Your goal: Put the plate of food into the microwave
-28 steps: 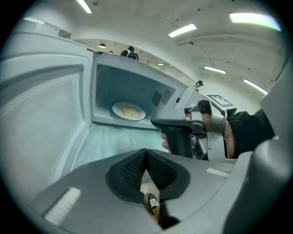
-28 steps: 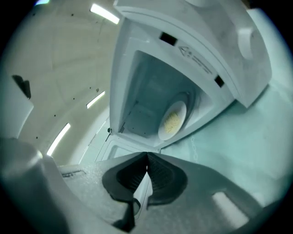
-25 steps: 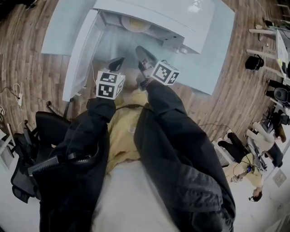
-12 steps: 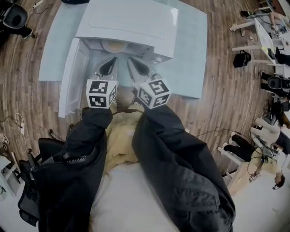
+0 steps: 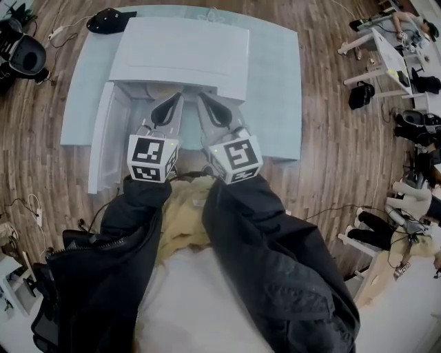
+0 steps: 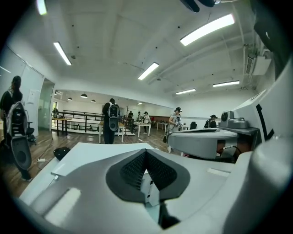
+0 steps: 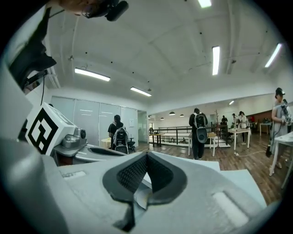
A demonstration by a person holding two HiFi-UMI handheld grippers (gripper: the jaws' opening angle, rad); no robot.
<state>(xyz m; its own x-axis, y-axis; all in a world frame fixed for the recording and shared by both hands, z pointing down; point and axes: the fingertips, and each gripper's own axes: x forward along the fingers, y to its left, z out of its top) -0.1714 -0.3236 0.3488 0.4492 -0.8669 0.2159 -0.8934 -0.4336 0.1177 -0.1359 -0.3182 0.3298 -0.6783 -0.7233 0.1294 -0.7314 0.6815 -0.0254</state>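
The white microwave (image 5: 182,48) stands on a pale blue table (image 5: 275,83), its door (image 5: 110,138) swung open at the left. Both grippers are held up side by side in front of its opening and cover the cavity. No plate of food shows in any view. My left gripper (image 5: 176,98) points almost level over the microwave's top (image 6: 91,148), and its pads meet at the tip (image 6: 145,153) with nothing between them. My right gripper (image 5: 203,98) is shut and empty too (image 7: 147,155). The left gripper's marker cube (image 7: 43,130) shows beside it.
A black object (image 5: 110,19) lies at the table's back left corner. Office chairs (image 5: 21,55) stand at the left, and seated people and desks (image 5: 406,41) are at the right. Standing people (image 6: 110,121) and tables fill the room beyond.
Both grippers have risen toward the head camera and turned level. The plate that showed in the microwave's opening is now hidden behind them.
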